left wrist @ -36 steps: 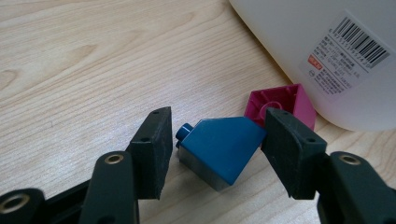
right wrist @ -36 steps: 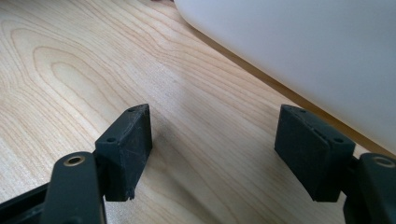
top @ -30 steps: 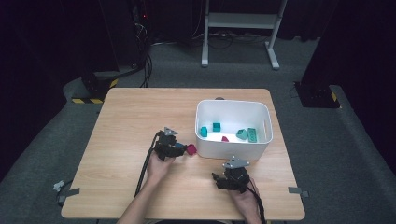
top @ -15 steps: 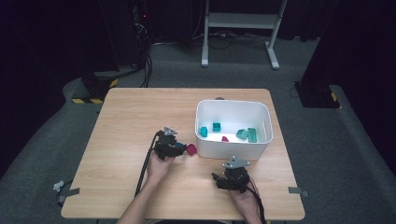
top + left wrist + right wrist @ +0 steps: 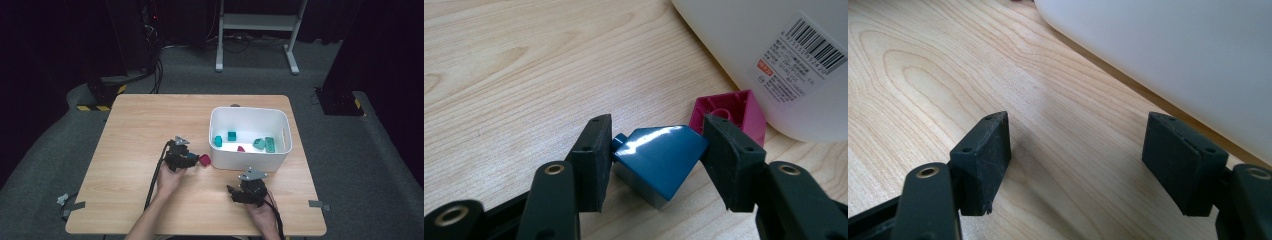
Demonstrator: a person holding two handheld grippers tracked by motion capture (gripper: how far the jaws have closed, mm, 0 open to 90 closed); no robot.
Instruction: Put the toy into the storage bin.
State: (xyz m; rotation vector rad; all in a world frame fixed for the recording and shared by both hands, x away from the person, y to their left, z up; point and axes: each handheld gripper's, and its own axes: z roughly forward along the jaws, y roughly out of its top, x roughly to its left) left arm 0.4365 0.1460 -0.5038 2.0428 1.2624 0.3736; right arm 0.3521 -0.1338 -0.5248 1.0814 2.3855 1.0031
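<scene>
my left gripper has just been closing on the blue brick, pads now against its stud end and sloped top, on the table beside the pink brick and bin. it's hard, light, glossy plastic; the slope may slip, so flat sides suit better. my right gripper hangs open, empty.

one wooden table. one white bin. inside bin: four teal blocks, one magenta block. outside bin, on table: one blue block, one magenta brick. two grippers, left gripper, right gripper. two hands.
</scene>
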